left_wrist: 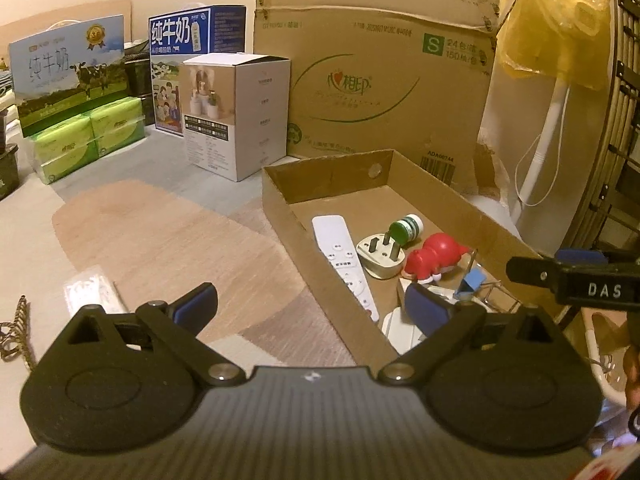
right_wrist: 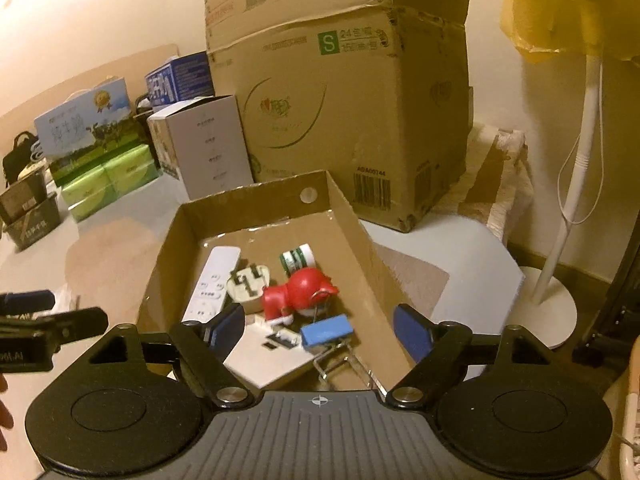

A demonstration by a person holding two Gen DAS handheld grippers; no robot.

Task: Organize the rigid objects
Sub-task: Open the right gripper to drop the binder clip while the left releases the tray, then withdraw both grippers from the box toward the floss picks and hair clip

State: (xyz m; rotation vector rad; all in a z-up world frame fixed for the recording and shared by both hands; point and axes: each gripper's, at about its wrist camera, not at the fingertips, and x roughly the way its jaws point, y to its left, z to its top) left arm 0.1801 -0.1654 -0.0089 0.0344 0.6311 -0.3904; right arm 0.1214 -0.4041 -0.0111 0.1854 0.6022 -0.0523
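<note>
1. Cardboard walls ring your work: the shallow tray (right_wrist: pixel 256 200) lies in front of both grippers, and the tall tissue carton (right_wrist: pixel 332 104) stands just behind its far wall.
2. Your left gripper (left_wrist: pixel 312 304) is spread wide with nothing between its fingers; its left finger hangs over the table and its right finger over the tray's near end.
3. Your right gripper (right_wrist: pixel 320 328) is likewise released and empty, poised over the tray's near end.
4. Inside the tray you have the white remote (right_wrist: pixel 212 284) along the left wall, the white plug adapter (right_wrist: pixel 248 284) just beside it, the green-and-white bottle (right_wrist: pixel 298 258) lying on its side, the red toy (right_wrist: pixel 296 294) touching the adapter, the blue binder clip (right_wrist: pixel 326 332) and a white card (right_wrist: pixel 264 356) nearest you.
5. To your left stand the white product box (left_wrist: pixel 240 116), two milk cartons (left_wrist: pixel 72 72) and green tissue packs (left_wrist: pixel 92 140).
6. At the right a white fan stand (right_wrist: pixel 576 184), draped in yellow plastic, rises from the floor.
7. Your table (left_wrist: pixel 160 240) is pale wood with grey patches; a clear packet (left_wrist: pixel 92 292) lies by the left gripper.
</note>
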